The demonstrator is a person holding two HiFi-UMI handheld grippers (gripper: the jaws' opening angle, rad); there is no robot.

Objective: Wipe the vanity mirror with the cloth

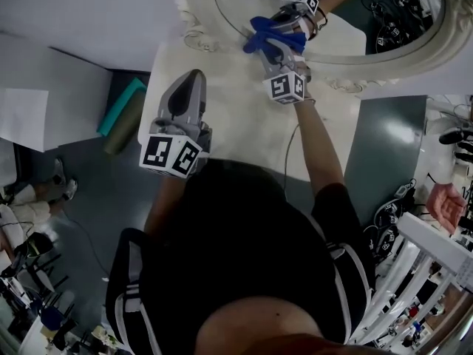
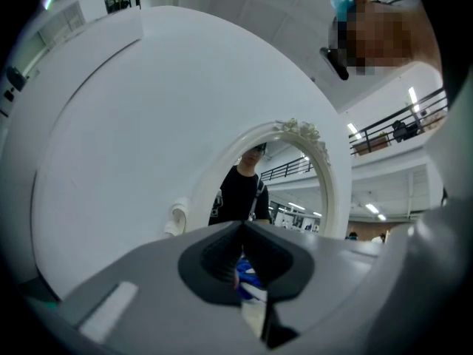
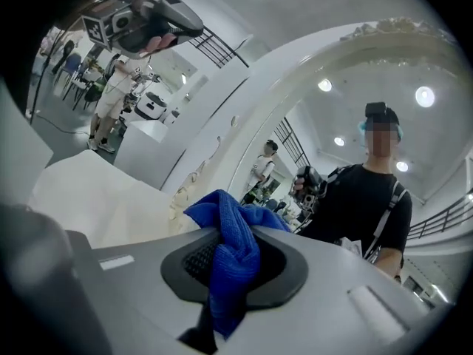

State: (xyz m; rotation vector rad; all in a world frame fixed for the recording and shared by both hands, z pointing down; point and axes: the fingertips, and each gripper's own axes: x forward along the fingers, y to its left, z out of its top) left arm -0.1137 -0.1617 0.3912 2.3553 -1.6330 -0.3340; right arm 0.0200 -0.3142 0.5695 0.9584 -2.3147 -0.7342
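Observation:
An oval vanity mirror with an ornate white frame (image 1: 347, 69) stands at the far edge of the white table (image 1: 236, 120). My right gripper (image 1: 271, 44) is shut on a bunched blue cloth (image 1: 260, 32), which sits at the lower rim of the glass (image 1: 347, 21). In the right gripper view the cloth (image 3: 230, 246) spills out between the jaws, with the mirror frame (image 3: 255, 128) just ahead. My left gripper (image 1: 194, 78) hovers over the table's left part, shut and holding nothing. In the left gripper view the mirror (image 2: 295, 187) lies ahead of it.
Left of the table, a teal pad (image 1: 120, 103) and an olive roll (image 1: 124, 129) lie on the dark floor. A thin cable (image 1: 290, 148) runs across the table near my right arm. White racks (image 1: 414, 272) and another person's hand (image 1: 443, 202) are at the right.

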